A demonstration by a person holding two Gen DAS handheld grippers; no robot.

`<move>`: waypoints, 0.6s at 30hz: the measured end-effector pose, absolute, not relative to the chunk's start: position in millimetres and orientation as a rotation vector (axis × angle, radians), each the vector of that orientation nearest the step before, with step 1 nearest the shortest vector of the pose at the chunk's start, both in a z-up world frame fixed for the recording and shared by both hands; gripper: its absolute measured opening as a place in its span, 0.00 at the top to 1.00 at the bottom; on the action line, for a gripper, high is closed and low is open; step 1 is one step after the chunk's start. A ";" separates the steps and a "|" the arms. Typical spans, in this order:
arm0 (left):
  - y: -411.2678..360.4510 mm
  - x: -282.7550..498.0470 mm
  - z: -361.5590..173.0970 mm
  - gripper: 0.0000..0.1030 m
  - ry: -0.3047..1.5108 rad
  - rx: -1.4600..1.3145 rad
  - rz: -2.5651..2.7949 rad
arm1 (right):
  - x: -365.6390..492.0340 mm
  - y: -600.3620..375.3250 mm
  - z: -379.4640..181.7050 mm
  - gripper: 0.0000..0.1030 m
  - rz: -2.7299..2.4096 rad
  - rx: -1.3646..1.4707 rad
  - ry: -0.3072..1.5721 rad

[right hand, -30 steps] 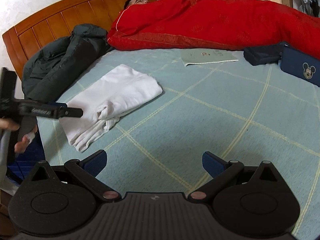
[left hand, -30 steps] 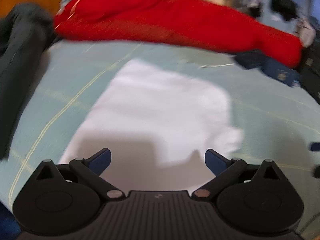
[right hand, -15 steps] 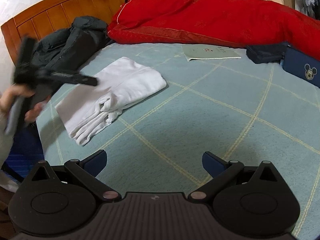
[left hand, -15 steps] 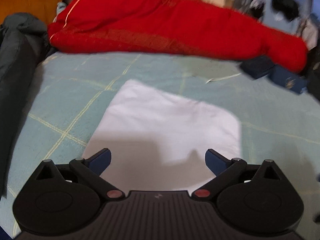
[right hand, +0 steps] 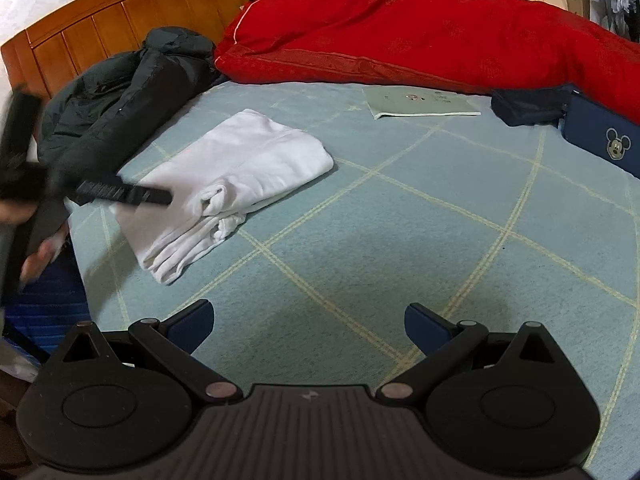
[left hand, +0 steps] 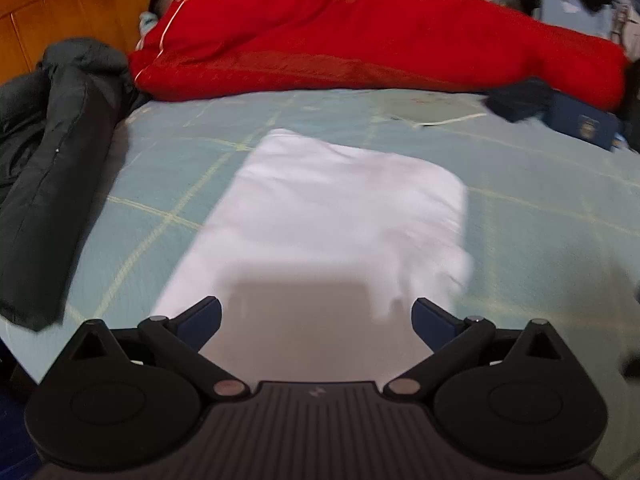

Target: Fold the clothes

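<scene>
Pale blue bedding with a cream grid [right hand: 400,240] covers the bed, a wooden headboard [right hand: 100,28] behind it, with a dark jacket [right hand: 120,104] and a person under a red quilt [right hand: 420,40] along its far side. On the near left of the bed lies the white garment [right hand: 244,172], already folded into a thick rectangle. The left gripper [left hand: 316,316] hovers over its near end, fingers released and grasping nothing; the right gripper [right hand: 308,320] hangs over bare bedding, fingers equally spread. Folding looks nearly finished; the next move likely calls for 1 last tidy or fold of the bunched near edge. Motion blur smears the left view, hiding layers and seams.
</scene>
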State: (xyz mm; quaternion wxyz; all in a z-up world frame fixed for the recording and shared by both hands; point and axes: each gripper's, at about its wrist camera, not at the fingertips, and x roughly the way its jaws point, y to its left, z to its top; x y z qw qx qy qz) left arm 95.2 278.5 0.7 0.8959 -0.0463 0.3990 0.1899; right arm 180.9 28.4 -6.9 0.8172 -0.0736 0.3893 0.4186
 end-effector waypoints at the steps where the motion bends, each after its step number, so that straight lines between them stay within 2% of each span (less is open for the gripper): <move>1: 266.5 84.0 1.2 0.02 0.807 -0.082 0.377 | 180.3 29.2 -6.5 0.00 0.899 -0.158 0.824; 7: 222.8 32.4 9.7 0.01 0.728 -0.042 0.375 | 189.3 48.4 -2.5 0.00 0.951 -0.202 0.744; 14: 217.1 -8.7 19.5 0.01 0.662 -0.081 0.442 | 212.4 113.4 14.7 0.00 1.152 -0.246 0.536; 18: 225.1 -16.1 17.8 0.01 0.664 -0.092 0.501 | 225.8 169.2 11.5 0.00 1.226 -0.273 0.547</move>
